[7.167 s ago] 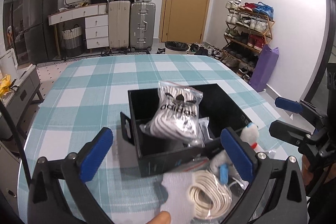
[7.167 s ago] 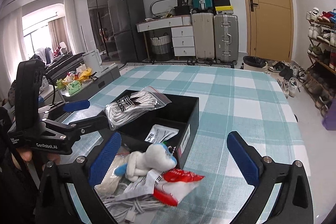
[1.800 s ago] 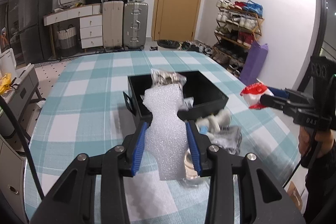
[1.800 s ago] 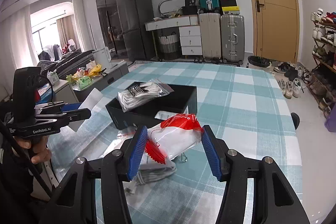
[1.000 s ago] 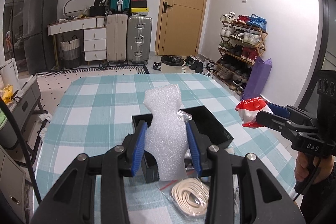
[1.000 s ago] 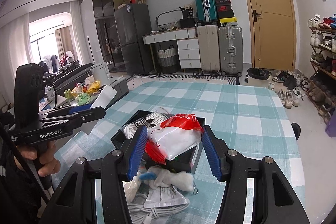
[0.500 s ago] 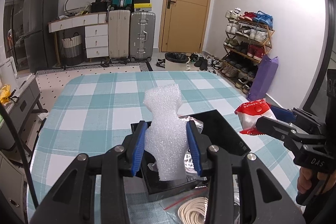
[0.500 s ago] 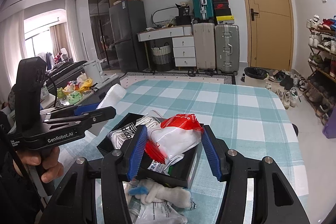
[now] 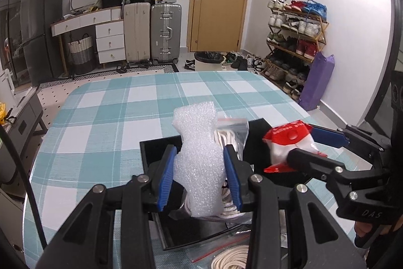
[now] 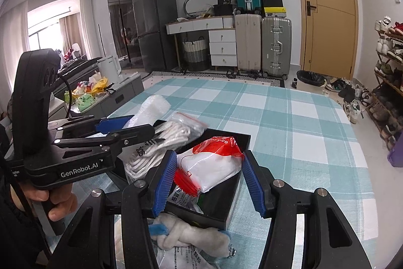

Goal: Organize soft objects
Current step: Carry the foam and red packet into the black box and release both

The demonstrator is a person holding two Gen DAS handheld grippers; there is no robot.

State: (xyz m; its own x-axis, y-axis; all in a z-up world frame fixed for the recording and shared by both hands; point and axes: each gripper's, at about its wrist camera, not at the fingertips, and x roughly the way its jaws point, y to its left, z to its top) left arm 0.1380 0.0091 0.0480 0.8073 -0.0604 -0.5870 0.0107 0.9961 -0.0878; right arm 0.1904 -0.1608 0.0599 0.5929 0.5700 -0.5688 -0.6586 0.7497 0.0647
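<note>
1. Foam sheet (image 9: 199, 163) pinched upright in left claw (image 9: 199, 177), pads pressed into both sides, hanging over near-left part of black box (image 9: 156, 150) on table (image 9: 105, 117).
2. Red-and-white packet (image 10: 211, 165) clamped in right claw (image 10: 210, 179), jaws about half apart and closed on it, poised above right side of same box.
3. Risk of collision: both claws crowd one small box, tips near each other; lowering together could knock one load loose.
4. Risk of snag: bagged white laces (image 10: 163, 140) already stand tall inside, leaning past rim; foam pushed down beside them may catch bag and tip it out.
5. Risk of spring-back: foam, light and stiff, likely to pop up or fall over edge once released high.
6. Risk of slip: packet film looks slick and puffy; squeeze could shift contents sideways.
7. Box walls low and thin; a nudge from either claw could slide it across cloth.
8. Clutter at near edge: plush toy (image 10: 191, 236), coiled cord bag (image 9: 231, 259), flat packets just beside box front, limiting retreat low toward body.
9. Open room: far half of table bare, free above and beyond box; retreat upward looks safest.
</note>
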